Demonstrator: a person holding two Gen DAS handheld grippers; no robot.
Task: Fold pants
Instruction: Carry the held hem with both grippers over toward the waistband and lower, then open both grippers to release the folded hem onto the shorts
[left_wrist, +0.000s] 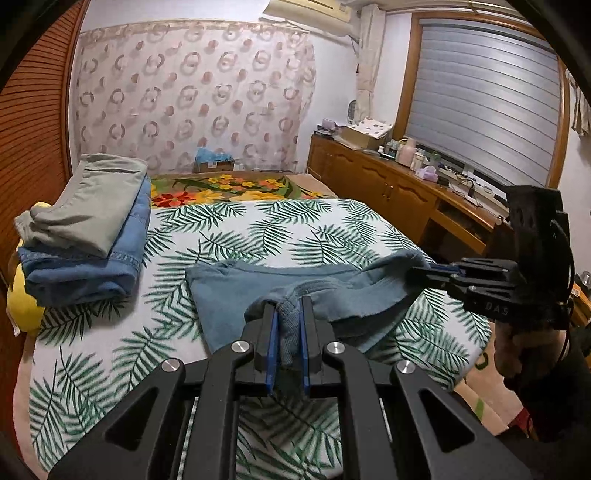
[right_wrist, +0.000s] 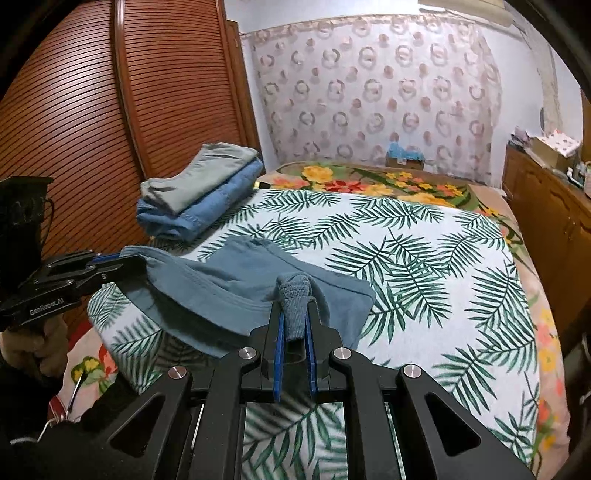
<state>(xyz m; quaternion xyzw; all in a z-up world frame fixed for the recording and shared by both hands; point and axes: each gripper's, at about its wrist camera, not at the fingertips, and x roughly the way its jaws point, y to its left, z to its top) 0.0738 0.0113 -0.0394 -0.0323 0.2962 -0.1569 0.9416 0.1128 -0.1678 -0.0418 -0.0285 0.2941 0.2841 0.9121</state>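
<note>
Blue-grey pants (left_wrist: 236, 295) lie partly folded on the palm-leaf bedspread (left_wrist: 258, 229). My left gripper (left_wrist: 289, 302) is shut on a bunched edge of the pants and lifts it slightly. My right gripper (left_wrist: 424, 273) enters from the right, shut on the other end of the same edge. In the right wrist view the pants (right_wrist: 236, 280) hang between the right gripper (right_wrist: 295, 314), shut on a ribbed fold, and the left gripper (right_wrist: 129, 266) at the left.
A stack of folded clothes, grey on blue denim (left_wrist: 92, 229), sits at the bed's left edge, also in the right wrist view (right_wrist: 199, 188). A wooden louvred wardrobe (right_wrist: 92, 110) stands left. A cluttered wooden cabinet (left_wrist: 388, 177) runs along the right.
</note>
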